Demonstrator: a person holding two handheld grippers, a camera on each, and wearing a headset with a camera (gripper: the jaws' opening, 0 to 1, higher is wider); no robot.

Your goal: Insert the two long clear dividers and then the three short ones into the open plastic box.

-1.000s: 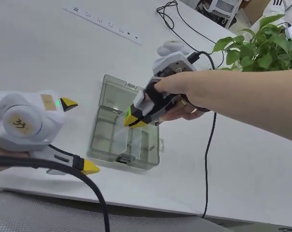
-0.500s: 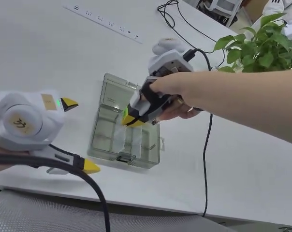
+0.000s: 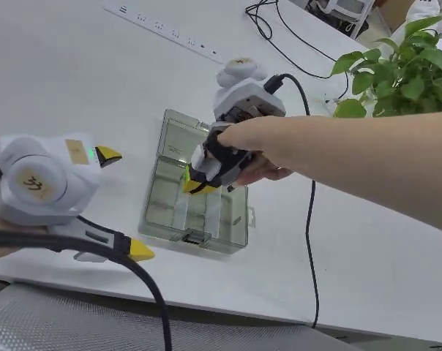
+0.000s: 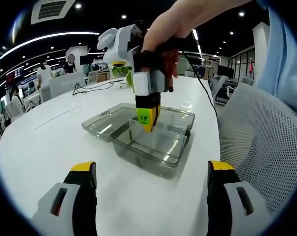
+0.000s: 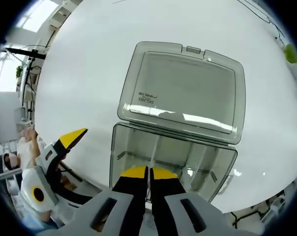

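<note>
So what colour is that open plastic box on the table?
The open plastic box is a see-through smoky grey, clearest in the right gripper view.

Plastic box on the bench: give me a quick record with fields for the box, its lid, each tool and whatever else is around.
box: grey-tinted plastic box, open, on the white table
lid: flat on the table, on the far side of the base
right tool: over the box, tips down, jaws shut, seemingly on a clear divider
left tool: off to the side, jaws open, empty
nearby: power strip, potted plant, black cable
</note>
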